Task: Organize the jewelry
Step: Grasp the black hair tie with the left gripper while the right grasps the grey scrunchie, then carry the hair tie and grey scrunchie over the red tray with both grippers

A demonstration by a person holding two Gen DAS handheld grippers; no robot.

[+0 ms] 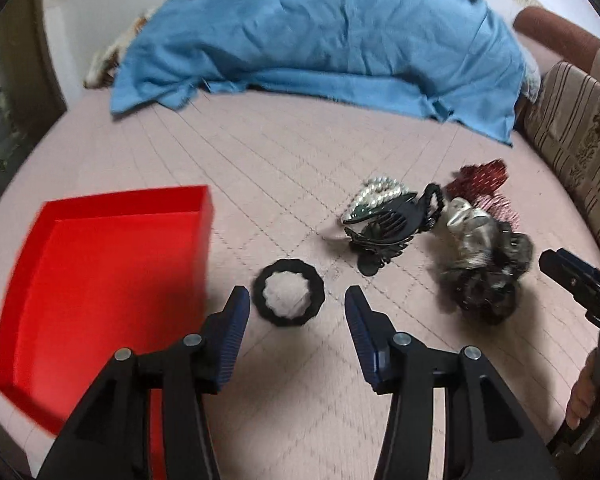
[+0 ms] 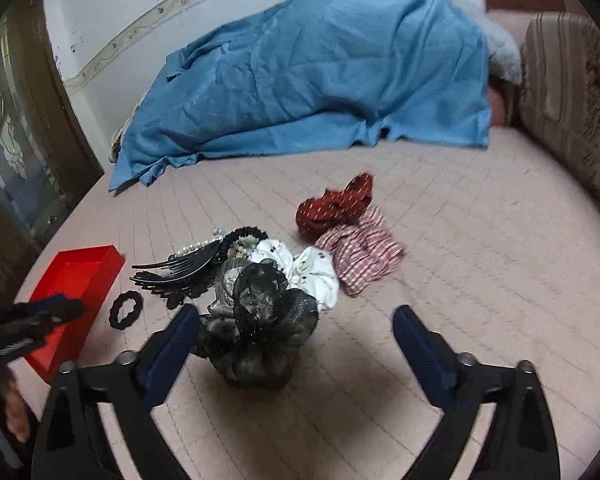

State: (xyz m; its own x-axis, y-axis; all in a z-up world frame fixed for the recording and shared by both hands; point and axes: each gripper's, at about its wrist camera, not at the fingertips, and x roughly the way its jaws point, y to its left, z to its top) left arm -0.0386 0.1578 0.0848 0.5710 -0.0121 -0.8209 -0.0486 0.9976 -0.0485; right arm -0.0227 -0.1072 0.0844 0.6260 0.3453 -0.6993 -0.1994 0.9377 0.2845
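The sorting is looking barely begun: the shallow red rectangular plastic tray [image 1: 100,280] is lying bare on the pink quilted bedspread [image 1: 260,152], with nothing showing inside it, and every accessory is sitting outside it.

Just beside the tray's right wall, a small black scalloped fabric hair ring [image 1: 289,293] is lying flat on the bed. The left gripper [image 1: 297,310] is hovering over it with jaws parted and nothing between them; the ring is sitting just beyond their tips.

Further right of the tray, the rest is lying heaped together: a glossy black toothed plastic claw clip [image 1: 388,228], a coil of white pearl beads [image 1: 374,196] touching it from behind, a white printed fabric scrunchie [image 2: 308,268], a puffy dark sheer mesh scrunchie [image 2: 260,320], a rust-red dotted cloth scrunchie [image 2: 332,208] and a red-and-white checked gathered one [image 2: 360,256].

The right gripper [image 2: 296,328] is hanging with jaws spread wide, empty, its left pad close beside the mesh scrunchie.

Judging by this, nearly everything is waiting to be moved.
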